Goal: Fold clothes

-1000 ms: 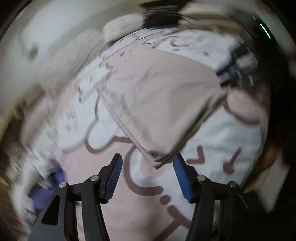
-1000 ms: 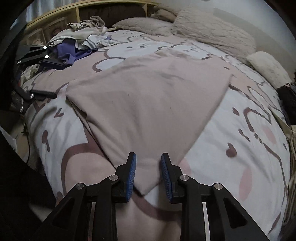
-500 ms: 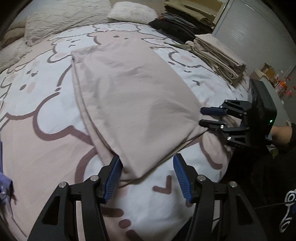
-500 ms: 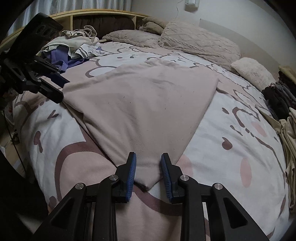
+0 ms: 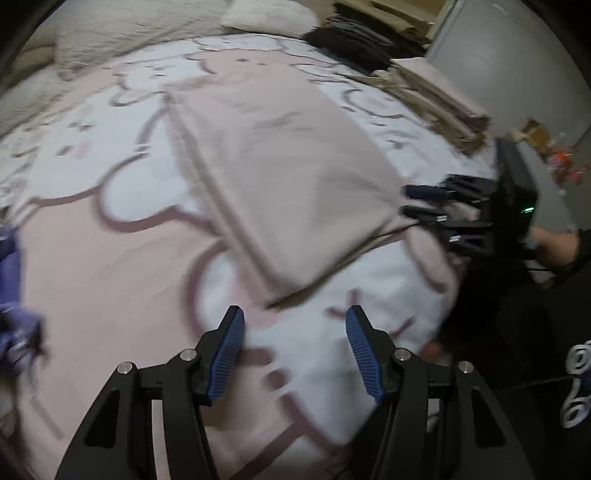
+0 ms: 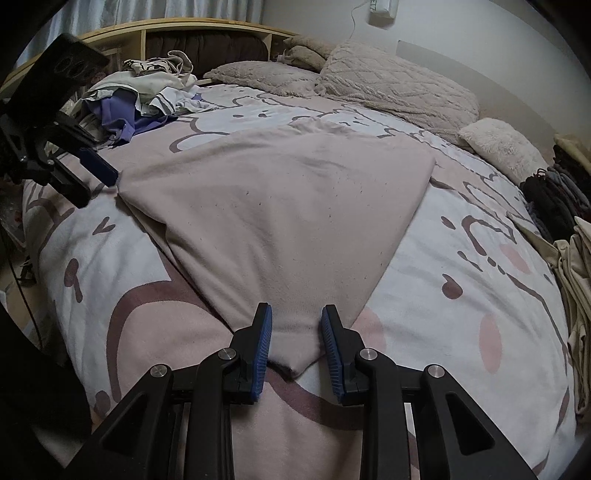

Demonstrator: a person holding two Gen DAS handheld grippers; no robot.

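left wrist view: left tool (image 5: 294,345) with blue pads standing wide apart, nothing between them, hovering over the bedcover (image 5: 110,280) just short of the near corner of the beige folded garment (image 5: 288,177). garment lying flat on the bed, its layered edge running along the left side. right tool (image 5: 413,201) at the garment's right corner, fingers either side of the cloth edge; contact too blurred to tell. beyond it a bare forearm (image 5: 554,243) and dark clothing with white print, unreadable. stacks of folded clothes (image 5: 436,96) along the far right edge of the bed, pillows (image 5: 129,29) at the head, purple cloth (image 5: 11,295) at far left. whole view smeared by motion.

right wrist view: right tool (image 6: 296,345) part open, blue pads straddling the garment's pointed near corner (image 6: 291,363), cloth lying between without visible pinching, so not clamped. garment (image 6: 280,206) spread flat mid-bed. left tool (image 6: 94,168) at its far left corner, pads apart. unfolded clothes heap (image 6: 147,96) by the wooden headboard shelf (image 6: 147,31), textured pillows (image 6: 391,85), curtain and white wall behind. no readable writing.
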